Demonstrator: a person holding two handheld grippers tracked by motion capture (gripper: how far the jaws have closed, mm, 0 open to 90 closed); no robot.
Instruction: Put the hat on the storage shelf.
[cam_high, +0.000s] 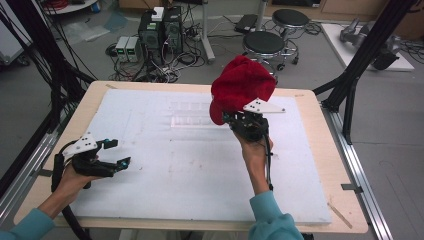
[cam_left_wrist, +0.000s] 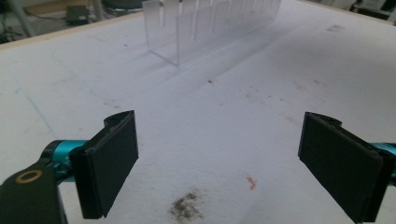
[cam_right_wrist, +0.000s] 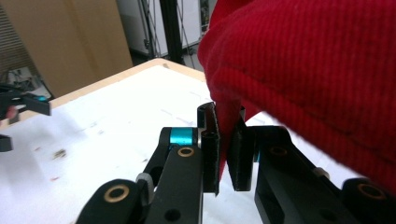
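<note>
In the high view, a wooden table (cam_high: 320, 150) carries a large white foam board (cam_high: 190, 170). The right gripper (cam_high: 239, 119) is lifted above the middle-right part of the board and holds a red knit hat (cam_high: 242, 85) up in the air, clear of the surface. The hat looks soft and rounded, with its body bulging upward and to the far side of the gripper. A grey three-cornered plate (cam_high: 263, 106) sits on top of this gripper. The left gripper (cam_high: 116, 153) is at the near left of the board, low, with its jaws spread wide and nothing between them. A clear plastic rack (cam_high: 190, 114) lies on the far middle of the board, just left of the hat. Behind the table, on the floor, stand two black computer towers (cam_high: 161, 27) and two black round stools (cam_high: 264, 44). No readable writing or brand is visible anywhere.

In the left gripper view, the two black jaws stand far apart over the white board, which has a dark smudge (cam_left_wrist: 187, 207) and a small red mark (cam_left_wrist: 252, 182). The clear rack shows its upright dividers at the far side.

In the right gripper view, the jaws are nearly together and pinch a fold of the hat's edge. The fabric is deep red with fine ribs, and it hangs over the right side of the gripper. The left gripper appears blurred at the far left.
</note>
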